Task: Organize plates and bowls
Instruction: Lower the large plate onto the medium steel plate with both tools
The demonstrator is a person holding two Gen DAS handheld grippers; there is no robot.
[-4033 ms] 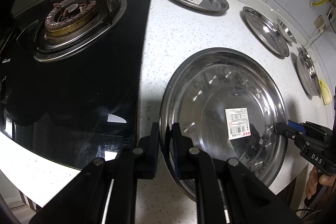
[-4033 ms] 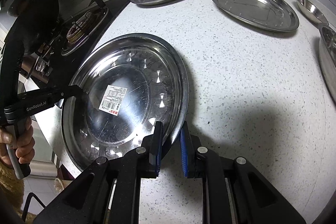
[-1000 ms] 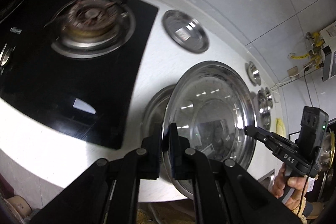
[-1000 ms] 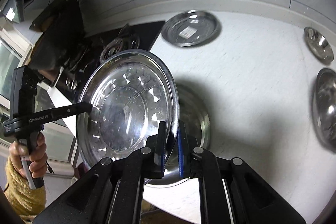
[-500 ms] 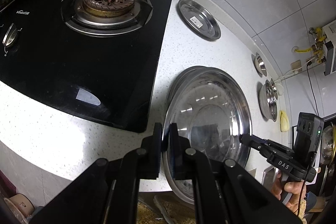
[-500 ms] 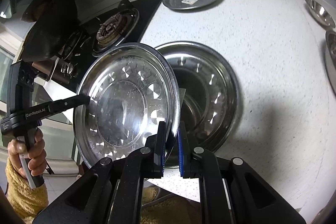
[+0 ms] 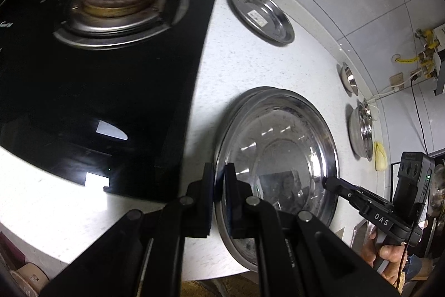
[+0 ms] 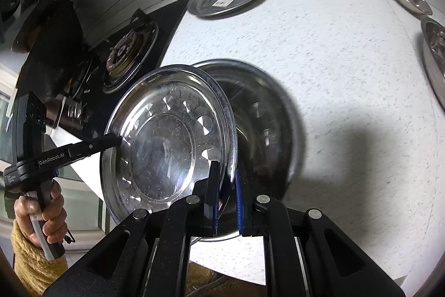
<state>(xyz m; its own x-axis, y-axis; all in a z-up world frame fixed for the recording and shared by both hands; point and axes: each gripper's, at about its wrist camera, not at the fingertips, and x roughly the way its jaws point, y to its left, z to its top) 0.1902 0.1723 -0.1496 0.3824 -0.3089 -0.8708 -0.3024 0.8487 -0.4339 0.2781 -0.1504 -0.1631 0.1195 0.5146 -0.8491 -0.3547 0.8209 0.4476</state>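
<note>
I clamp the large plate [image 8: 167, 141] at opposite rim points, left hand-held gripper [image 7: 219, 196] at 9 o'clock, right hand-held gripper [image 8: 226, 199] at 3 o'clock. This keeps it balanced above the matching plate [image 8: 267, 130] on the surface [image 8: 347, 60] for stacking.

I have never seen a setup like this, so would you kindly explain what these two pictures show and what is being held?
There is no robot here: a person holds a handheld two-finger gripper in each hand, and a fisheye camera on each looks along its fingers. The left camera shows the left gripper up close, with the right one across the plate; the right camera shows the right gripper. Both are shut on opposite rim edges of one large steel plate, held tilted above a second large plate lying on the speckled white counter. Also there: a black gas stove, a small labelled plate near the wall, and more steel dishes farther right.
</note>
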